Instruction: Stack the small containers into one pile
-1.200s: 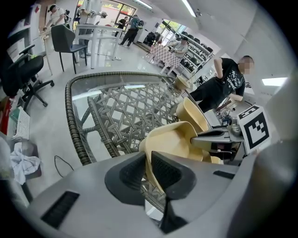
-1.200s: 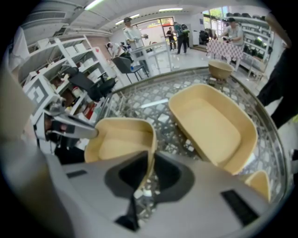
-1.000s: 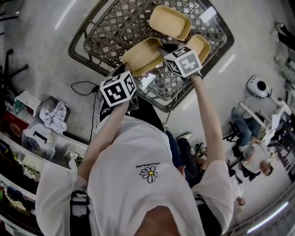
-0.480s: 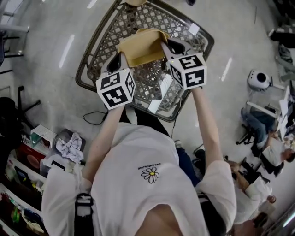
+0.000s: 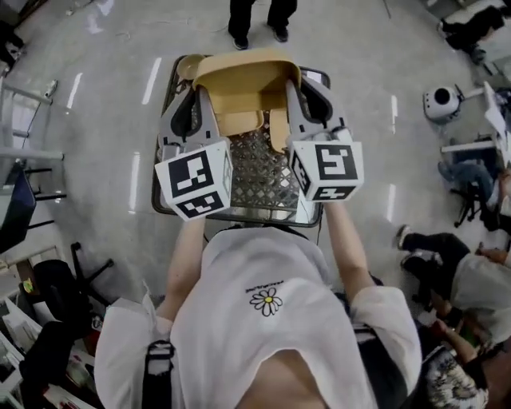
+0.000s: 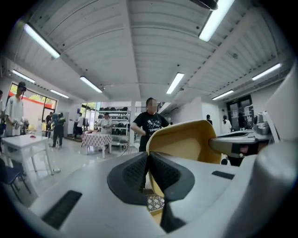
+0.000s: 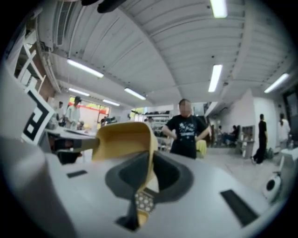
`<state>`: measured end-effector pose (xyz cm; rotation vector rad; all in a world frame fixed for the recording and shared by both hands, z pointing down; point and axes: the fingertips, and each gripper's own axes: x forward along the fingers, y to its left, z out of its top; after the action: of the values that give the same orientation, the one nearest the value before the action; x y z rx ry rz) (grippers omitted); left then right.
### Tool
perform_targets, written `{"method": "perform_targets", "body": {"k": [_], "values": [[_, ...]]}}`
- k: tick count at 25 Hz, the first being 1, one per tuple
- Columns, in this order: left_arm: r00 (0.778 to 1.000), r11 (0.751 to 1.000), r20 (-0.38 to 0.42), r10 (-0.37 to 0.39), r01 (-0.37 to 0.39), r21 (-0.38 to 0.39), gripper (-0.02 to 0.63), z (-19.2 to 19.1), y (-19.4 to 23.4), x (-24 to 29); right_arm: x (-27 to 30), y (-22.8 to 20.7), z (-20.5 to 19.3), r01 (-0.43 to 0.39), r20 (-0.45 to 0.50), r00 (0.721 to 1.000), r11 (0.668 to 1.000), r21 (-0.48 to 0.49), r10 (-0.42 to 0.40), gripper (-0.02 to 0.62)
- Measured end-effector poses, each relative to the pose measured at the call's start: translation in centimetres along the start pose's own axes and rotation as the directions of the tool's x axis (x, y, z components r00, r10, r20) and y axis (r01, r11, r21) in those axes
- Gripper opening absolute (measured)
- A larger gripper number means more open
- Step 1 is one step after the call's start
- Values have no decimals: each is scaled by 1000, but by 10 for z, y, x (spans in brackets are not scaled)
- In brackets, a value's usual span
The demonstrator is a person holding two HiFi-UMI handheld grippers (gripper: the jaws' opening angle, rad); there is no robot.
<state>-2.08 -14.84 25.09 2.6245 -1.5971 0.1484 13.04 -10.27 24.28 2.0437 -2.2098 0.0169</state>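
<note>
A yellow container (image 5: 239,80) is held up above the lattice-topped table (image 5: 263,172), its hollow facing me. My left gripper (image 5: 203,94) is shut on its left rim and my right gripper (image 5: 291,86) is shut on its right rim. In the left gripper view the pads pinch the thin yellow wall (image 6: 186,139) at my left gripper (image 6: 148,163). The right gripper view shows the same container (image 7: 123,139) clamped in my right gripper (image 7: 151,173). Two more yellow containers (image 5: 239,122) (image 5: 277,128) lie on the table under the held one.
A person in a black shirt (image 7: 186,128) stands just beyond the table, the legs (image 5: 255,20) showing at its far edge. Other people sit at the right (image 5: 455,264). A white table (image 6: 23,139) stands off to the left.
Both grippers have come onto opposite rims of one container and raised it off the table towards me. The head view has swung, so the table now sits square ahead.
</note>
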Motion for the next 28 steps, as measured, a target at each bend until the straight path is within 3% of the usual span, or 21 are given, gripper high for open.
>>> {"method": "perform_targets", "body": {"k": [3,7,14,21,28], "values": [[995,994,76,-70,63,88,35,37,-34,-5,-38,-22,14,119,77,989,991,68,-124,52],[983,981,117,-140,121,154,35,53,-76,-16,-86,-43,13,232,126,961,964,127,-248,52],[972,967,121,-203,180,179,35,51,-108,-33,-126,-54,4,313,143,931,935,164,-337,51],[974,969,115,-195,173,178,35,48,-109,-39,-129,-53,3,301,138,936,939,166,-324,49],[989,979,4,-150,148,139,35,24,-77,-21,-81,-43,-9,135,12,990,983,127,-138,49]]}}
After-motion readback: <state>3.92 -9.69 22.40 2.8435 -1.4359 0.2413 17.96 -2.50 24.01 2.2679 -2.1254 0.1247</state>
